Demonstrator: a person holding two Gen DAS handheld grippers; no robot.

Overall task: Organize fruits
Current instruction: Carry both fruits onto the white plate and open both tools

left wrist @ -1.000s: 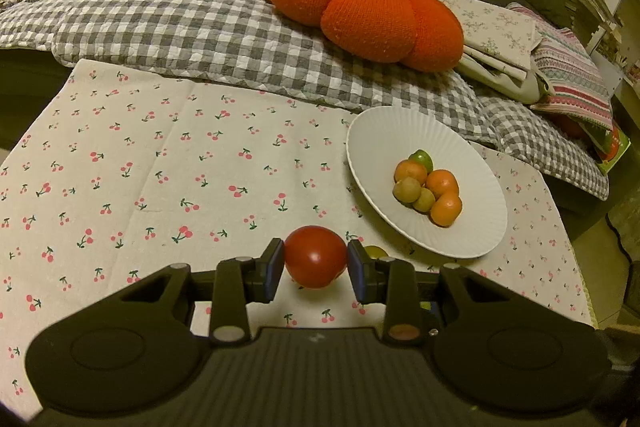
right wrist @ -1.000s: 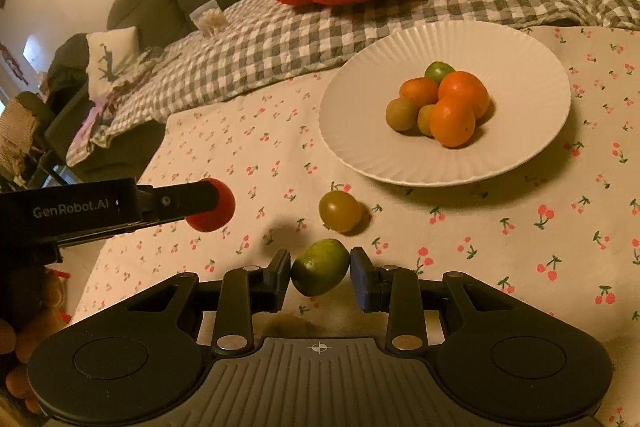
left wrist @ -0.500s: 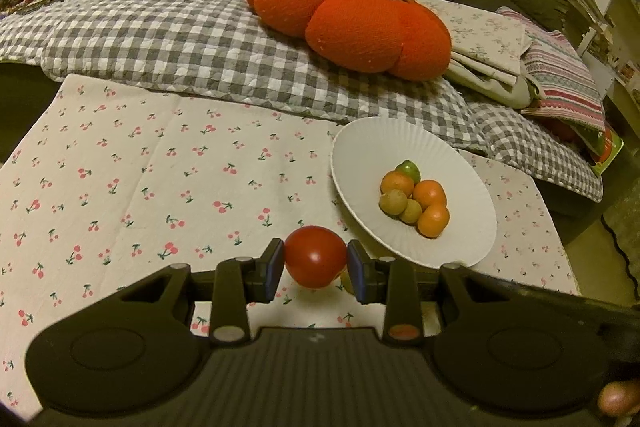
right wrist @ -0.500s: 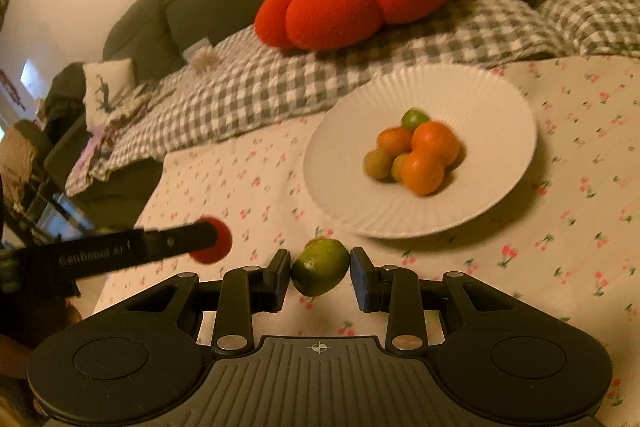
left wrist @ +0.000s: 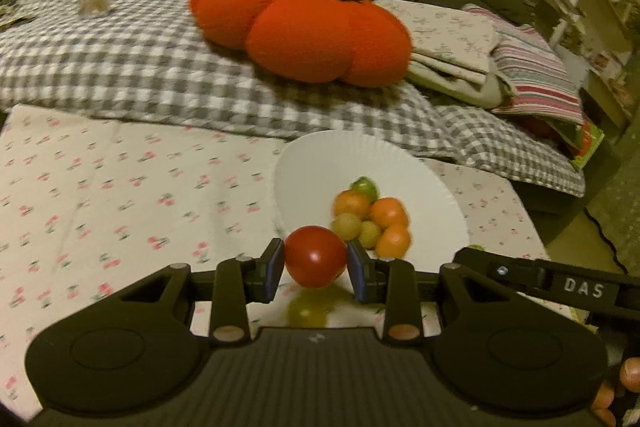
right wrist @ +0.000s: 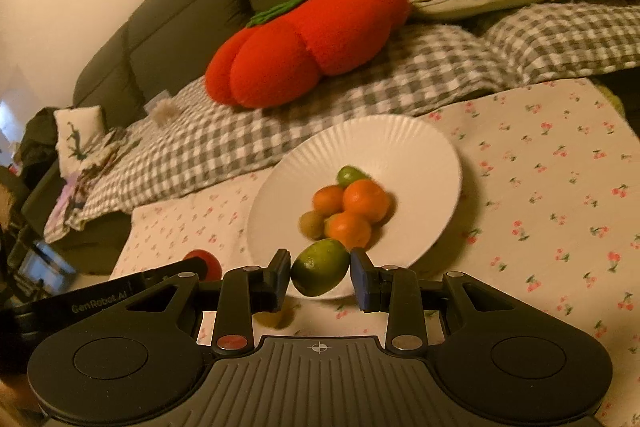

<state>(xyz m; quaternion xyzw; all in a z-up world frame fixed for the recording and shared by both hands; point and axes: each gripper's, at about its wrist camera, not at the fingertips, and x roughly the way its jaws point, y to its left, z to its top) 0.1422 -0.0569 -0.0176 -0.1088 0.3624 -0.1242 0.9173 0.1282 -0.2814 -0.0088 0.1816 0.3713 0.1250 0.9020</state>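
Note:
My left gripper (left wrist: 316, 263) is shut on a red tomato (left wrist: 315, 255) and holds it above the table, just short of the white plate's (left wrist: 432, 187) near rim. My right gripper (right wrist: 320, 273) is shut on a green lime (right wrist: 320, 267) and holds it over the near rim of the plate (right wrist: 420, 147). Several small orange and green fruits (right wrist: 346, 207) are piled in the plate's middle. A yellow-green fruit (left wrist: 306, 311) lies on the cloth below the tomato; it also shows in the right wrist view (right wrist: 276, 319). The left gripper with the tomato (right wrist: 206, 263) shows at the right view's left.
The table wears a cherry-print cloth (left wrist: 120, 195). Behind it is a sofa with a grey checked blanket (left wrist: 140, 67), a big orange pumpkin cushion (left wrist: 304, 31) and folded textiles (left wrist: 500, 59). The table's right edge (left wrist: 536, 227) drops to the floor.
Both grippers have risen and moved forward toward the plate, each still holding its fruit. The yellow-green fruit on the cloth now lies under the grippers.

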